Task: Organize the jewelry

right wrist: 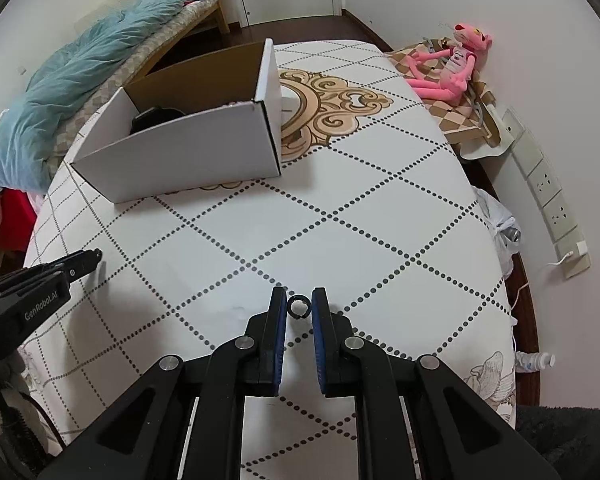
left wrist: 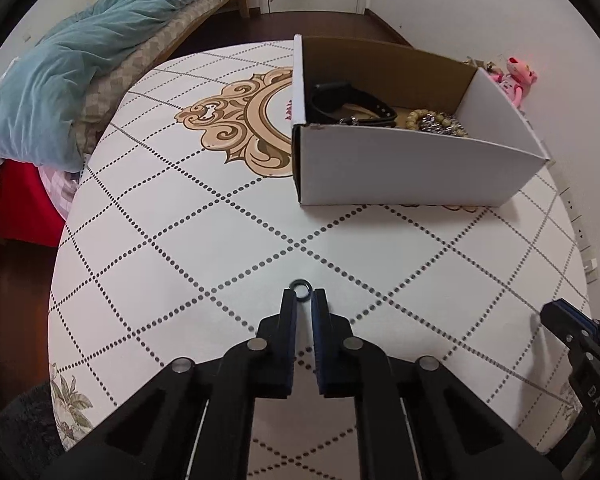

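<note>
A white cardboard box [left wrist: 416, 168] stands on the table; inside lie a black watch [left wrist: 348, 100] and a beaded bracelet [left wrist: 436, 120]. It also shows in the right wrist view [right wrist: 188, 156]. My left gripper [left wrist: 302, 295] is shut on a small black ring [left wrist: 302, 287] at its fingertips, low over the tablecloth. My right gripper [right wrist: 299, 307] has a second black ring [right wrist: 299, 306] between its fingertips; the ring touches both pads. Each gripper shows in the other's view, the right one [left wrist: 572, 332] at the right edge and the left one [right wrist: 52, 276] at the left edge.
The round table [left wrist: 180, 240] has a white cloth with dotted diamonds and a gold crest. A bed with a blue duvet [left wrist: 80, 60] lies to the left. A pink plush toy [right wrist: 452, 68] sits by the right wall, with wall sockets [right wrist: 548, 192] below it.
</note>
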A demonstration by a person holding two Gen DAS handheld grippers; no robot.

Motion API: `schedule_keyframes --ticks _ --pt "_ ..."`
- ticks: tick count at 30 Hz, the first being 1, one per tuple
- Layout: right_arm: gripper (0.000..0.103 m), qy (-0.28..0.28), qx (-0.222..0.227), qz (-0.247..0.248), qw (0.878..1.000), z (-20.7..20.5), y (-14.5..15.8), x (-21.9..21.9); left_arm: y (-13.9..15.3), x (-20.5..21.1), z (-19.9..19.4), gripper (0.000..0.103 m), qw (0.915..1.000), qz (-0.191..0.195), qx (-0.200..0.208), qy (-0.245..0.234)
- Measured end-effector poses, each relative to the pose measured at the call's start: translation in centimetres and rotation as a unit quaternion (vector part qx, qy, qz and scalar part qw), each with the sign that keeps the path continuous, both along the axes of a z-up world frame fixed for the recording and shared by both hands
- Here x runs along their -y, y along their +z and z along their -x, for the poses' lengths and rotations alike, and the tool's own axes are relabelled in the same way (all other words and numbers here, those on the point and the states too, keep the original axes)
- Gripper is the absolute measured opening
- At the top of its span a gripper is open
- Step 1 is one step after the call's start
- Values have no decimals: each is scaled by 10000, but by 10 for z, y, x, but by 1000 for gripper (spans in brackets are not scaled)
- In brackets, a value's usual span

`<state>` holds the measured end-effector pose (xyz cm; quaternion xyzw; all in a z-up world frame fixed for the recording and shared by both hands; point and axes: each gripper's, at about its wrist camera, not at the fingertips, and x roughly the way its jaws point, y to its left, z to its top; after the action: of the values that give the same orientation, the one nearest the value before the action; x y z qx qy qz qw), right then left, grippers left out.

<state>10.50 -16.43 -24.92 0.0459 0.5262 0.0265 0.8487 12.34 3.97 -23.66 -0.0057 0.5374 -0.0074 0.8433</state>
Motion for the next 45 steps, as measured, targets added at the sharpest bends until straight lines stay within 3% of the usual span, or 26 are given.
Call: schedule_keyframes --ticks 13,17,20,22,24,38,41,45 --pt "13 196 -341 -52 9992 22 -14 -12 -10 8 46 5 9985 326 -400 -188" --pt "13 188 -338 -50 9992 24 -14 -10 -3 6 47 5 9978 585 -293 -143" --pt "13 127 -334 -94 9993 22 -13 -7 2 -8 33 16 9975 649 -230 178" --pt "13 82 -326 -121 9994 20 -13 -6 -1 -17 23 50 9972 606 -285 337" --pt "13 39 -320 -149 9994 19 -12 -6 -3 -24 18 55 9964 684 -250 444" --pt "13 -70 -332 -236 9991 12 -15 -4 -10 -12 3 54 9990 244 -15 363" --pt "13 -92 -342 -236 9991 11 -16 -2 -10 -11 -5 41 9993 193 30 327" --pt "13 -125 -352 -239 9990 9 -16 0 -10 -8 -10 11 9996 213 80 191"
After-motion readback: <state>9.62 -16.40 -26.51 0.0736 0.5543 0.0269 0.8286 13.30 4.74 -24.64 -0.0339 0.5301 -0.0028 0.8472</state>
